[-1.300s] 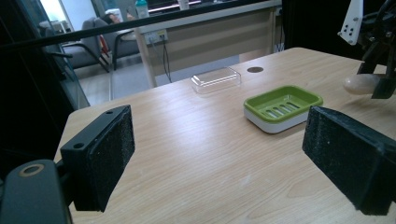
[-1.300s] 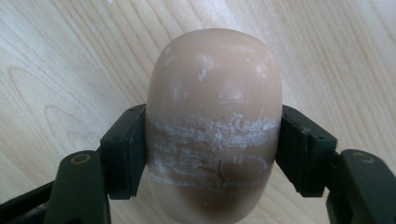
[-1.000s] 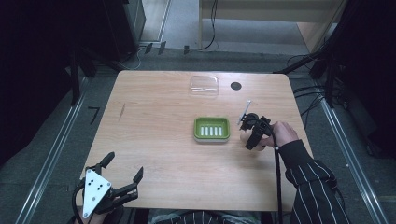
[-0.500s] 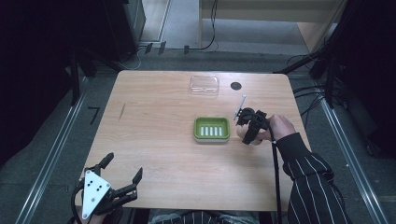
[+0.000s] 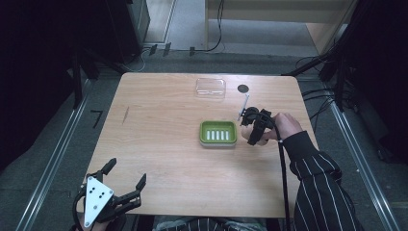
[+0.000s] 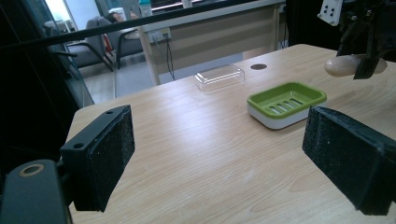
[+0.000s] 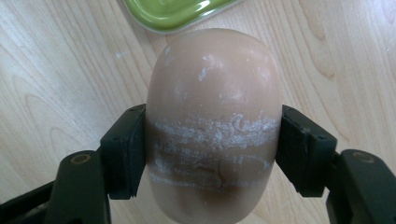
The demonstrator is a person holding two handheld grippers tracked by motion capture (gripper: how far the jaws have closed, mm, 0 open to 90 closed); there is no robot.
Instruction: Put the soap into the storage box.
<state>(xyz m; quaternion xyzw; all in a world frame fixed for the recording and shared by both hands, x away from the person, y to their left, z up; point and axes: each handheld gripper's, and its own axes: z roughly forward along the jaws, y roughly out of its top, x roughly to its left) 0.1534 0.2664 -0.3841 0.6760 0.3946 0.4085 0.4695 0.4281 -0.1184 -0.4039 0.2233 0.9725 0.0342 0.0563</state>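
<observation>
A tan oval bar of soap (image 7: 214, 116) with white scuff marks sits between both pads of my right gripper (image 7: 212, 151), which is shut on it above the wood table. In the high view that right gripper (image 5: 252, 129) hovers just right of the green soap dish (image 5: 218, 133), whose edge (image 7: 173, 11) lies ahead of the soap. From the left gripper view the soap (image 6: 348, 65) hangs right of the dish (image 6: 286, 100). My left gripper (image 5: 126, 182) stays at the table's near left corner, open and with nothing between its pads (image 6: 105, 149).
A clear plastic lid (image 5: 210, 87) lies at the far middle of the table (image 5: 159, 144), with a round dark cable hole (image 5: 243, 88) to its right. Dark equipment and cables surround the table; a metal rail (image 5: 53, 159) runs along the left.
My right gripper has carried the soap a little up and toward the soap dish. The left gripper has stayed where it was.
</observation>
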